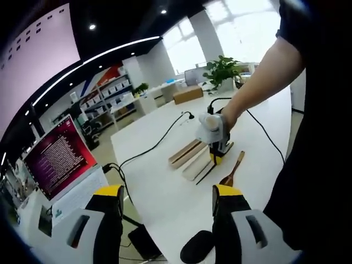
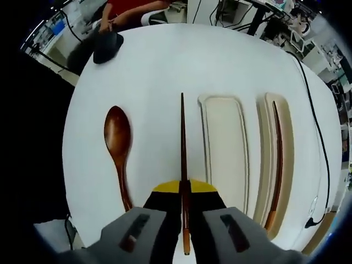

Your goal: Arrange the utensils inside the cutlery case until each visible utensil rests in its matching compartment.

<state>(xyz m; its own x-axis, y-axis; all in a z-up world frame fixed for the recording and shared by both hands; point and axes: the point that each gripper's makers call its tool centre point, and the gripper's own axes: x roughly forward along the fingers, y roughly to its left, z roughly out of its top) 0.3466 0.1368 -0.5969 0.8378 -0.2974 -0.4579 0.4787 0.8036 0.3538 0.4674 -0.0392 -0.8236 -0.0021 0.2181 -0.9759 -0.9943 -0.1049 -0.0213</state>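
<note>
My right gripper [image 2: 183,188] is shut on a dark wooden chopstick [image 2: 182,137] that points forward over the white table [image 2: 159,60]. A brown wooden spoon [image 2: 117,144] lies on the table to its left. On its right lies the cream cutlery case [image 2: 250,165]: its wide compartment [image 2: 224,146] is bare, and its narrow one holds a second chopstick [image 2: 278,159]. In the left gripper view, a hand holds the right gripper [image 1: 215,147] above the case [image 1: 188,158], with the chopstick [image 1: 205,175] and spoon [image 1: 231,172] below it. My left gripper [image 1: 169,193] is open and off the table's near edge.
A black cable [image 1: 159,142] runs across the table [image 1: 165,192], and another cable [image 2: 319,143] passes beside the case. A dark object [image 2: 107,43] sits at the table's far edge. A laptop with a red screen [image 1: 58,157] stands left. A person stands close at right.
</note>
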